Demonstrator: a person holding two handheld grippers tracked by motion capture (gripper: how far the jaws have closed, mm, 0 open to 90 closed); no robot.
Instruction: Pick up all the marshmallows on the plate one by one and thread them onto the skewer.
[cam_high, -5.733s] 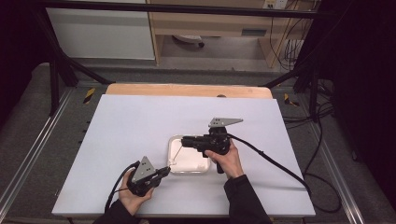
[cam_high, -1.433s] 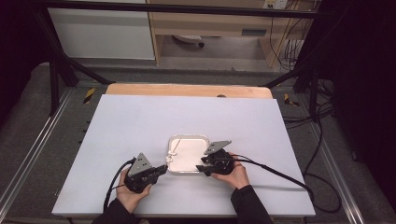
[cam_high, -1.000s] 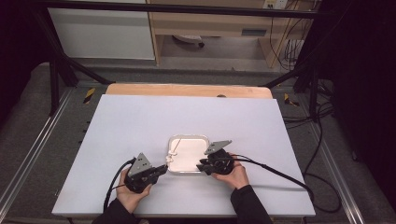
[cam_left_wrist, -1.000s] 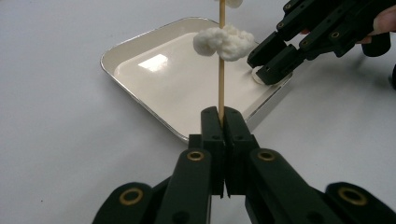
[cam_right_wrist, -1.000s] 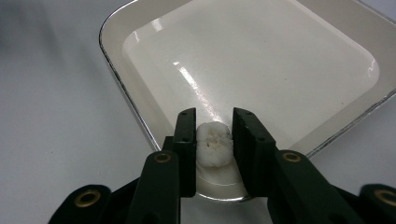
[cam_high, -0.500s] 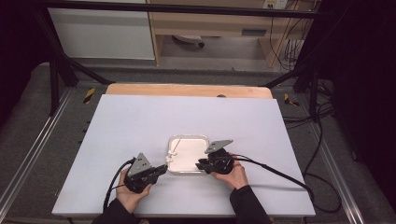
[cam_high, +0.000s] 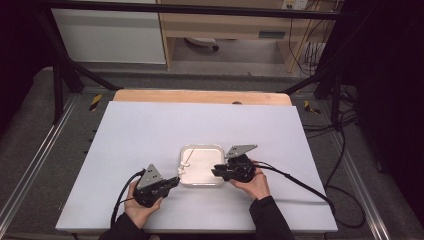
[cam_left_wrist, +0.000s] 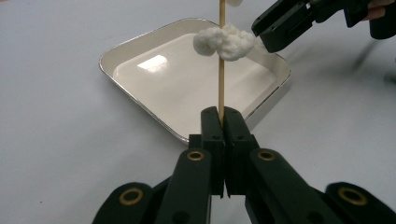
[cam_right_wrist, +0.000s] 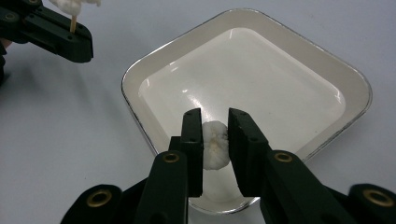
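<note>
A: Where is the white piece (cam_right_wrist: 215, 150) now?

B: It sits between the two black fingers of the right gripper (cam_right_wrist: 215, 122); both pads press on its sides, so the piece is held; the jaws have just been closing on it. Below and beyond these fingers lies the white tray (cam_right_wrist: 327, 60), and the piece hangs over its near corner.

A: And the stick?

B: The wooden skewer (cam_left_wrist: 221, 56) stands straight up out of the left gripper (cam_left_wrist: 223, 114); its fingers are fully together and clamp the lower end of the skewer. A little above those fingertips a white lump (cam_left_wrist: 226, 41) is pierced on the skewer; one more white bit shows at the top edge of the left gripper view, but I cannot tell its shape.

A: How do the two grippers stand to each other?

B: In the high view the left gripper (cam_high: 172, 183) is just beside the tray's left edge and the right gripper (cam_high: 216, 171) at its right edge, the tray (cam_high: 202, 181) between them; in the left gripper view the right gripper's tips come close to the lump on the skewer, whether touching I cannot tell. All rests on a pale table (cam_high: 150, 130).
</note>
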